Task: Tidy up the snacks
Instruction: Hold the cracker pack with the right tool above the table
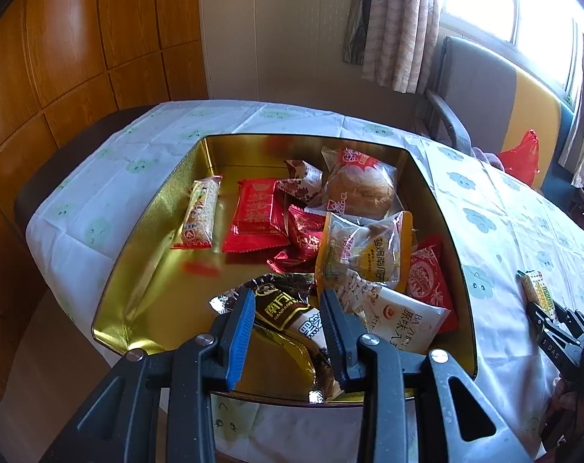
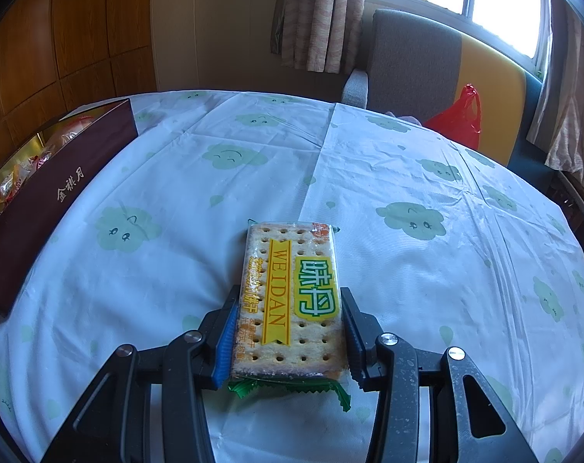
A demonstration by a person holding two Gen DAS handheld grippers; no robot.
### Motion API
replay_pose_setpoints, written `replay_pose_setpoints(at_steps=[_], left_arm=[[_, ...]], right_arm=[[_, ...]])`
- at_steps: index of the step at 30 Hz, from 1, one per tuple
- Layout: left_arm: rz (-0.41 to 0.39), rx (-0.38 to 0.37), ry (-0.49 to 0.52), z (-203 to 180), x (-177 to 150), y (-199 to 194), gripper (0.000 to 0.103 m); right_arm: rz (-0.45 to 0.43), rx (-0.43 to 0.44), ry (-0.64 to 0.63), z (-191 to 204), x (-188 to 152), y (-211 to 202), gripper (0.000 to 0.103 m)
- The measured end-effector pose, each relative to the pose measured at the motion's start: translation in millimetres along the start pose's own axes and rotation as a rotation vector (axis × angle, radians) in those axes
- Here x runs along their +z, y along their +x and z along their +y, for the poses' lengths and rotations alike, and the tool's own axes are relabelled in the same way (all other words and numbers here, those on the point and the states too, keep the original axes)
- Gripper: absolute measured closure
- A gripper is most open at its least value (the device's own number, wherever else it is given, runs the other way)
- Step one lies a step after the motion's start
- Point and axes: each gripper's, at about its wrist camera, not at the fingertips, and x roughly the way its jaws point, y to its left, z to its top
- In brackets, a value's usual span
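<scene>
A gold-lined tin [image 1: 145, 254] on the table holds several wrapped snacks: a red packet [image 1: 255, 214], a bun in clear wrap [image 1: 359, 189] and a yellow-edged pastry packet [image 1: 369, 252]. My left gripper [image 1: 288, 297] hangs over the tin's near end, shut on a dark brown and gold packet [image 1: 280, 305]. My right gripper [image 2: 290, 293] is shut on a cracker packet [image 2: 292, 289] with a yellow and green label, held over the tablecloth to the right of the tin. The left wrist view also shows the right gripper [image 1: 542, 308] with that cracker packet [image 1: 537, 289].
The tin's maroon outer wall [image 2: 60, 193] stands at the left in the right wrist view. A cloud-print tablecloth [image 2: 407, 177] covers the round table. Behind it are a grey and yellow chair [image 2: 427, 61] and a red plastic bag [image 2: 461, 119]. Wooden panels line the left wall.
</scene>
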Motion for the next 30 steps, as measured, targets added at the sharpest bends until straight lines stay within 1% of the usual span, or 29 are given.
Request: replay_pose_setpoints(at_steps=[9,19,27,30], left_arm=[[-0.001,0.016,-0.017,12.4,-1.8,-2.0,0.068],[-0.016,0.056,-0.051,32.6,-4.8,-7.8,0.068],[-0.027,0.073,-0.071,42.5,-5.5,-10.8,0.068],[-0.03,0.074,-0.077,44.9,-5.2,-11.5,0.068]], right_arm=[[0.004,-0.011,-0.011,1.3,0.2,-0.2,0.056],[0.019,-0.028,-0.007,3.4,1.7,-0.1,0.057],[0.059,-0.024,0.009,3.1,7.2,-1.0,0.057],[0.075,-0.004,0.028,2.4,9.9,-3.8,0.057]])
